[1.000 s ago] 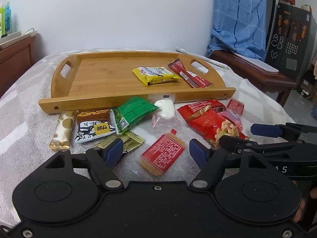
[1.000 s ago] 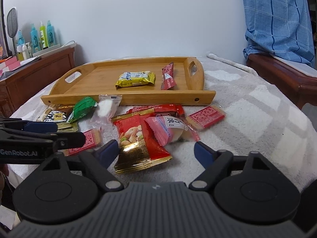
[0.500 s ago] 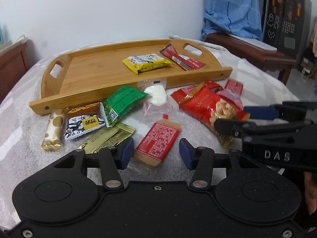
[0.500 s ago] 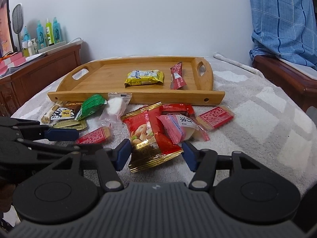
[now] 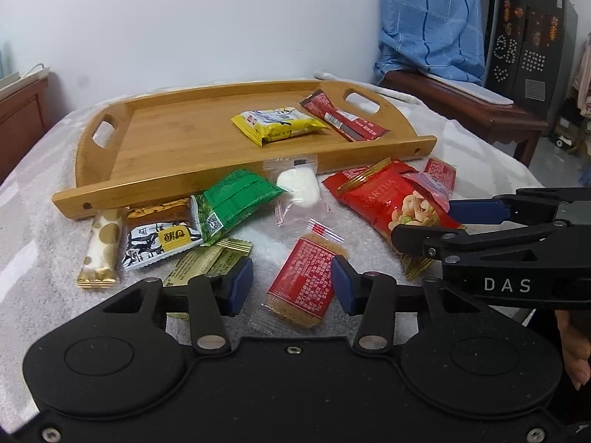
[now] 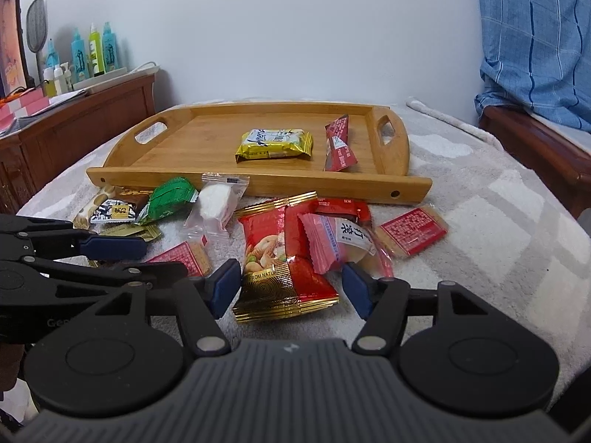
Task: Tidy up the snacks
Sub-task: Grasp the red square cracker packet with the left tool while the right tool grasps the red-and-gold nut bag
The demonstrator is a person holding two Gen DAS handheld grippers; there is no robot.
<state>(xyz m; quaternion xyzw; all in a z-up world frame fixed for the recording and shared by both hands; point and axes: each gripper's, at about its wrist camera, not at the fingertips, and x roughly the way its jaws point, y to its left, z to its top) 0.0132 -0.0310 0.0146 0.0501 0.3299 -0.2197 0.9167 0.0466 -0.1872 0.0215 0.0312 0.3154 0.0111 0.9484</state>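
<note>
On a grey-and-white checked fleece blanket [image 6: 491, 221], a shallow bamboo tray with cut-out handles [image 6: 258, 184] holds a yellow crinkly snack packet [image 6: 275, 144] and a slim dark-red sachet [image 6: 338, 144]. Only the right wrist view shows coloured bottles on a wooden dresser [image 6: 88, 51]; only the left shows a dark patterned cabinet [image 5: 528, 37]. The left gripper [image 5: 291, 280] is spread wide, straddling a flat red-labelled biscuit packet [image 5: 306, 280]. The right gripper [image 6: 291, 288] gapes around a glossy red-and-gold nut bag [image 6: 277, 258]. Neither pinches anything.
</note>
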